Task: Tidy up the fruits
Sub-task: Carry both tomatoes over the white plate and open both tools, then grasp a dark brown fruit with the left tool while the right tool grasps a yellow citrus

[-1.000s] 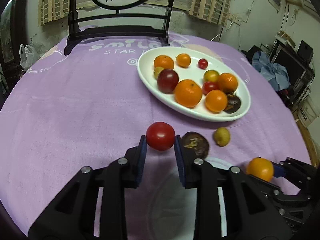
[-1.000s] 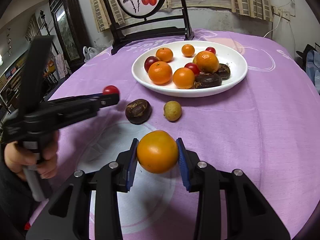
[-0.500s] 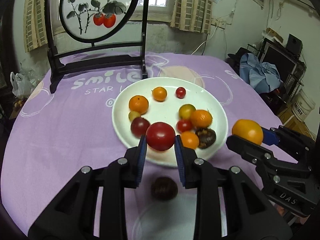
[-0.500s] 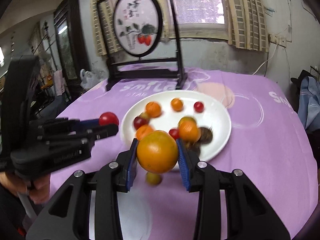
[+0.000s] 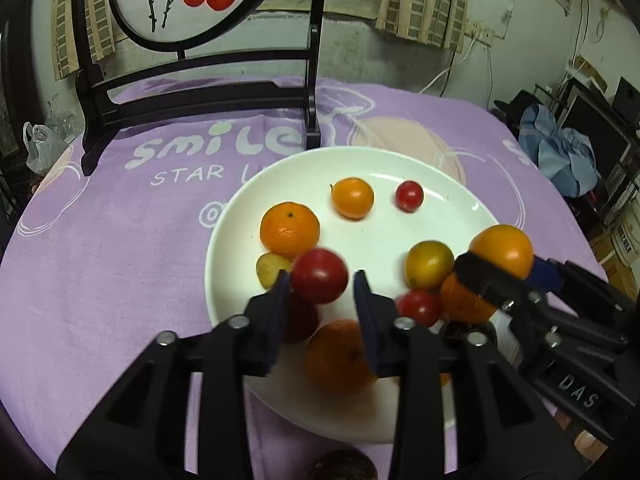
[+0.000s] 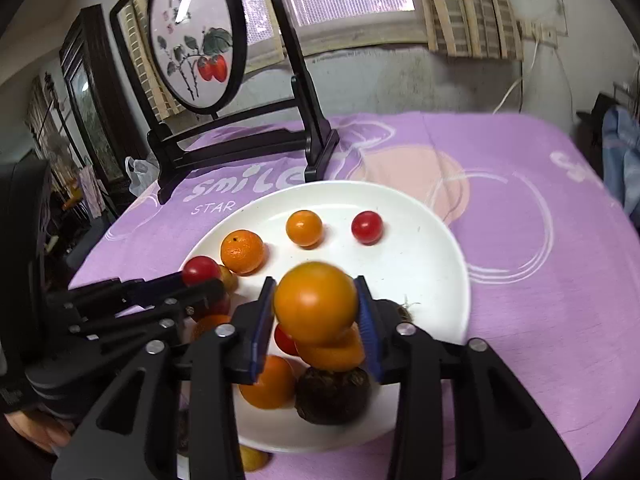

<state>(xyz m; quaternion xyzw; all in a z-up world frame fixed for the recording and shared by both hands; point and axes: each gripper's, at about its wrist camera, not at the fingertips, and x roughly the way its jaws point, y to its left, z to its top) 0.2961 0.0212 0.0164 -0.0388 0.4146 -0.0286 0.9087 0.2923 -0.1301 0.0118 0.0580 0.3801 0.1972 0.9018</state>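
two grippers, each clamping one fruit: left gripper (image 5: 320,280) a red tomato (image 5: 319,276), right gripper (image 6: 316,308) an orange tomato (image 6: 315,302).

my left gripper (image 5: 320,286): black matt plastic, shiny metal screws, blue pads that look rubbery
my right gripper (image 6: 316,310): same black plastic, blue pads
red tomato (image 5: 319,276): smooth, shiny skin
orange tomato (image 6: 316,302): smooth, a bit shiny
plate (image 5: 400,160): white, smooth, glossy
tablecloth (image 5: 100,240): purple cloth, soft, matt, a little fuzzy
mandarin (image 5: 289,231): bumpy, dull peel
dark fruit (image 6: 332,396): brown, rough, wrinkly
screen stand (image 5: 192,96): dark, shiny wood
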